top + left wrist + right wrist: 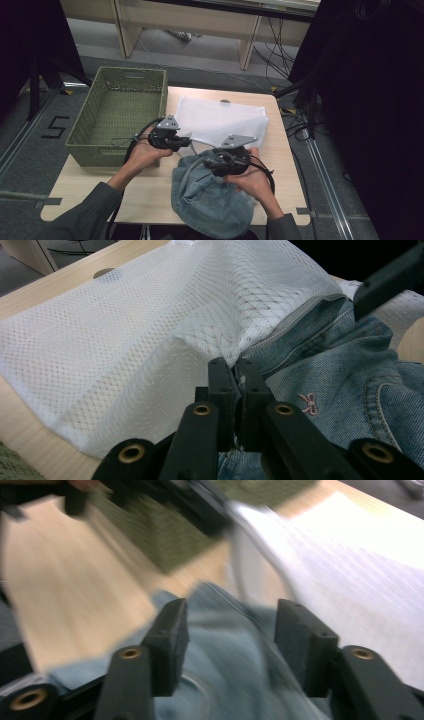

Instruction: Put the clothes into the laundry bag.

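A white mesh bag [220,117] lies on the table's far half. A blue denim garment [210,200] is bunched at the near edge, partly hanging off it. My left gripper [187,142] is shut on the bag's edge [234,371] and holds it up in a ridge [150,325]. In the left gripper view the denim [340,380], with a small pink bow stitched on it, runs in under that lifted edge. My right gripper [210,162] stands open just over the denim [225,670], with its pads [170,635] apart and not pressing on the cloth; its view is blurred.
A green woven basket [95,152] stands at the table's left and holds nothing. Bare wood [150,190] lies at the near left in front of it. Dark curtains, cables and floor rails surround the table; wooden furniture stands beyond it.
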The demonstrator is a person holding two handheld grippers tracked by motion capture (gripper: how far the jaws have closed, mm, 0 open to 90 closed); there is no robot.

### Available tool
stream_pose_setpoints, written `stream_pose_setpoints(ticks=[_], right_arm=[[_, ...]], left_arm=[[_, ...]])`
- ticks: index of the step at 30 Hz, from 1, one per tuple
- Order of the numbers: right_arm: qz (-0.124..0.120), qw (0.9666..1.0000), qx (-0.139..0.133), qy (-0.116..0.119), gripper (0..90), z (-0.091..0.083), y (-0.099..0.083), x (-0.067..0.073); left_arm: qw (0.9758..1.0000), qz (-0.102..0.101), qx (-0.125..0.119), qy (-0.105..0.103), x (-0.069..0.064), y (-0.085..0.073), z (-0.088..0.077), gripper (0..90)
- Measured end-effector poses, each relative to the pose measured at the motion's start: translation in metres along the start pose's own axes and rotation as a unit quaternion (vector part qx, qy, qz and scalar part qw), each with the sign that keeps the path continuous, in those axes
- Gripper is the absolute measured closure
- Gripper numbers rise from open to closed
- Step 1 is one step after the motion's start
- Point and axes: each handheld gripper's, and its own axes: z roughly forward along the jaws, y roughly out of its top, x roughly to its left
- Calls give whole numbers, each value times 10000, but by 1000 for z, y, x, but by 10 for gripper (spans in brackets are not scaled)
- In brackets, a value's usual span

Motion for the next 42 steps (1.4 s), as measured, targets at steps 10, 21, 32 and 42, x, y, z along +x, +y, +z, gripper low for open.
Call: stream_pose_setpoints(ticks=[10,21,32,42], right_arm=[[-259,9945,992,-214,369,79,-4,7],[-687,9929,903,-358,898,58,-3,10],[63,9908,704,-1158,897,2,-21,-52],[262,9874,1058,-1144,641,35,-36,-45]], left_arm=[[10000,4,46,7,2,-1,0,864],[10000,3,39,52,4,-4,-2,867],[10000,-5,-15,-3,1,1,-6,869],[10000,31,14,-43,-2,1,-11,868]])
